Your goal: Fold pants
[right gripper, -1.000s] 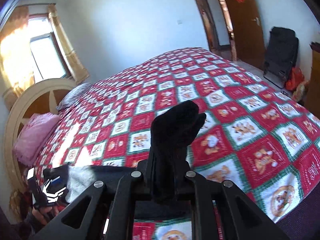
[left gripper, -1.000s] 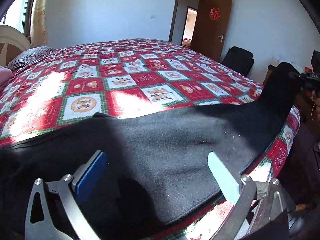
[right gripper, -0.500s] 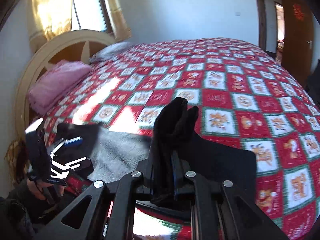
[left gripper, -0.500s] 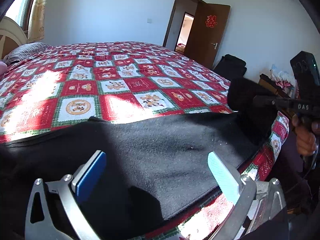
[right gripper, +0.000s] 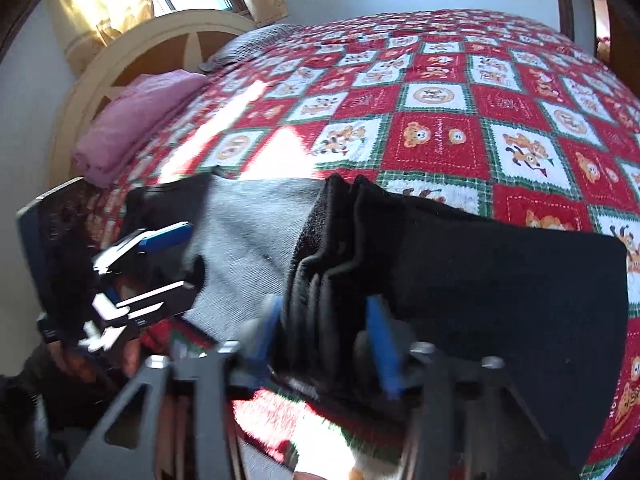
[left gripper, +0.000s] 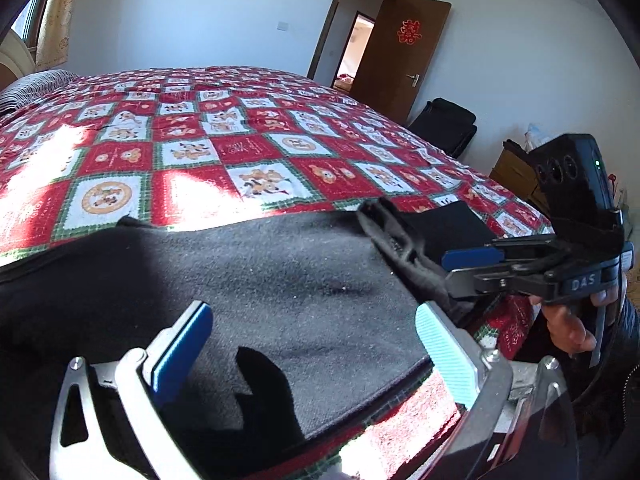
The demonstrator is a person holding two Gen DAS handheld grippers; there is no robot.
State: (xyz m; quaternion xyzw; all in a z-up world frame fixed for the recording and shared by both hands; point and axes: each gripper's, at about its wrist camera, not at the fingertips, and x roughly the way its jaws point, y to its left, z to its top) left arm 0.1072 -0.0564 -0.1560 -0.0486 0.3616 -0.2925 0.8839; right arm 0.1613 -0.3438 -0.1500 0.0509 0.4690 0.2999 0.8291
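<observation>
Black pants (left gripper: 248, 280) lie flat along the near edge of the bed, also showing in the right wrist view (right gripper: 500, 264). My left gripper (left gripper: 314, 344) is open and empty, hovering just above the pants. My right gripper (right gripper: 324, 332) has its jaws parted around the bunched, folded-over end of the pants (right gripper: 332, 248), which lies between the blue pads. It also shows in the left wrist view (left gripper: 464, 268) at the right, over that folded end (left gripper: 400, 240).
The bed has a red, white and green checked cover (left gripper: 240, 152). A pink folded blanket (right gripper: 132, 120) and the headboard (right gripper: 120, 64) are at the far end. A brown door (left gripper: 396, 56) and a black bag (left gripper: 444, 124) stand past the bed.
My right gripper carried the pants end across toward the left gripper, folding it over the rest, lowered it onto the bed, and its jaws have come apart. The left gripper stayed open.
</observation>
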